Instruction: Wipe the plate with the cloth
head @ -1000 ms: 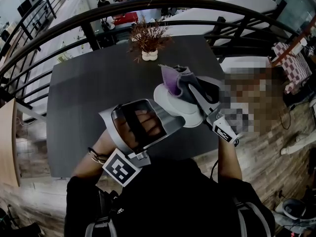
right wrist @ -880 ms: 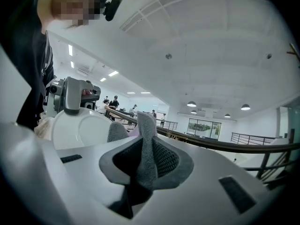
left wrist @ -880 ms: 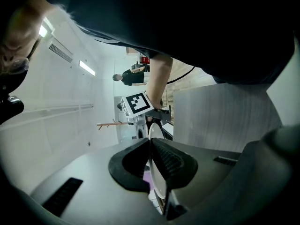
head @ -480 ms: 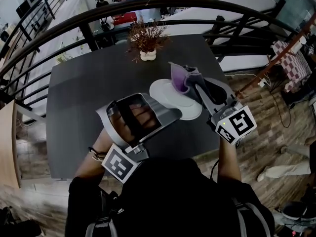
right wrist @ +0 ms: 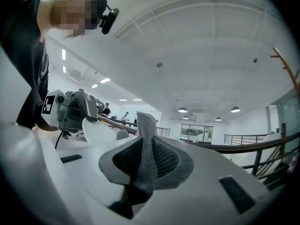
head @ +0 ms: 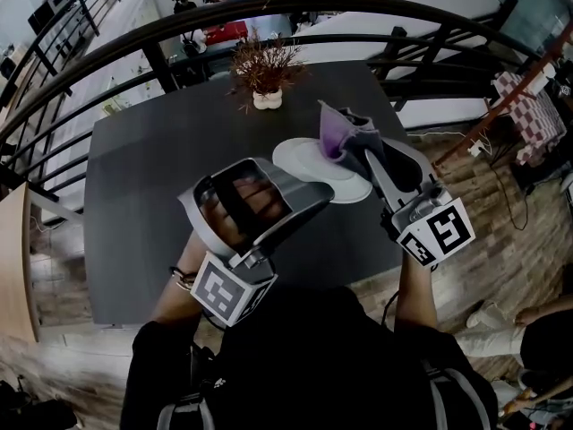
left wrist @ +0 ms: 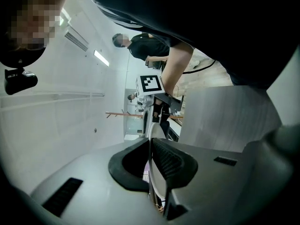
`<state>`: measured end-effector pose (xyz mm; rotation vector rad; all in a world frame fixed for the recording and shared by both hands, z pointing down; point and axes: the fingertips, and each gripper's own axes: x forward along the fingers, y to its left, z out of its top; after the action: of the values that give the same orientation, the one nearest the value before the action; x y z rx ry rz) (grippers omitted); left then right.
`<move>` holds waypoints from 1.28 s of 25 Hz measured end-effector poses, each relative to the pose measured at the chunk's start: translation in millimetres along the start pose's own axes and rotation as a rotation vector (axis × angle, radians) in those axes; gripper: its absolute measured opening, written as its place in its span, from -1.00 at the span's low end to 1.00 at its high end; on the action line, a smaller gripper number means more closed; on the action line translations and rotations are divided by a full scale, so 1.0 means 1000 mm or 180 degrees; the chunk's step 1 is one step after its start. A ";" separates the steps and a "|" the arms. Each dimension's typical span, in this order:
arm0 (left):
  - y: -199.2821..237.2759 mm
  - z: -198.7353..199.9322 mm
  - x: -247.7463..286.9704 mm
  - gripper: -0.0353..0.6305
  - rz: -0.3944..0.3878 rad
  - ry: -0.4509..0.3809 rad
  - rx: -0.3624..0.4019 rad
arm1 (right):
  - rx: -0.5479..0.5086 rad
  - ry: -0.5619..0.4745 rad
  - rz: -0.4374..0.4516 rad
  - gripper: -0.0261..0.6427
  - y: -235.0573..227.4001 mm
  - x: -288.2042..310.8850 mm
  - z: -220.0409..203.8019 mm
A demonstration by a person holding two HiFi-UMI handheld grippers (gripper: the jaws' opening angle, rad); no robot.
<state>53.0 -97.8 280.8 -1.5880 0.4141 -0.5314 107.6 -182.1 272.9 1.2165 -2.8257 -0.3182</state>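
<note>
**Head view**
- L gripper (head: 324, 206): near centre, clamped on the near-left rim of the plate (head: 309, 161). Jaws have just eased open a little, with the rim betw. them.
- Plate: white, lifted off the dark table (head: 134, 195) and over its right part, tilted. Prob. raised so both faces can be reached.
- Its oval runs far-left to near-right. The hollow face turns up and twd the cloth.
- R gripper (head: 356, 150): right of the plate, closed on the cloth (head: 337, 131).
- Cloth: purple/grey, bunched, stands up from the jaws. Its lower fold touches the plate's far-right part, so wiping looks under way.
- Potted plant (head: 266, 72): far side of the table, well apart from the work.

**L gripper view**
- L gripper (left wrist: 151, 149): dark ribbed pads are nearly together on the plate (left wrist: 157, 175).
- Plate is seen edge-on as a thin pale blade running straight away along the jaws. A rim-only grip leaves the faces free.
- R gripper's marker cube (left wrist: 150, 83) is beyond, facing this way.

**R gripper view**
- R gripper (right wrist: 147, 161): pads pinch the cloth (right wrist: 146, 130). Grey fabric fills the gap, and a tongue pokes up past the tips as the working end.
- Plate (right wrist: 101, 131): at left, beside the L gripper (right wrist: 75, 109), with its pale face turned twd this cloth.
</note>
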 end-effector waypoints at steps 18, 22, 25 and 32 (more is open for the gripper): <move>0.009 -0.033 0.006 -0.83 0.0151 0.0179 -0.0569 | -0.0143 -0.0484 -0.0164 -0.74 -0.001 -0.016 0.043; 0.014 -0.038 0.005 -0.83 0.0209 0.0133 -0.0776 | -0.0142 -0.0652 -0.0296 -0.75 -0.007 -0.024 0.052; 0.023 -0.041 0.005 -0.83 0.0287 0.0079 -0.0985 | -0.0143 -0.0748 -0.0375 -0.74 -0.011 -0.030 0.059; 0.040 -0.051 0.002 -0.84 0.0474 -0.0045 -0.1481 | -0.0179 -0.0905 -0.0477 -0.74 -0.014 -0.036 0.072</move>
<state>28.0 -144.9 243.7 -1.9841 0.6750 -0.3215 133.5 -152.9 200.8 1.4827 -2.9342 -0.6207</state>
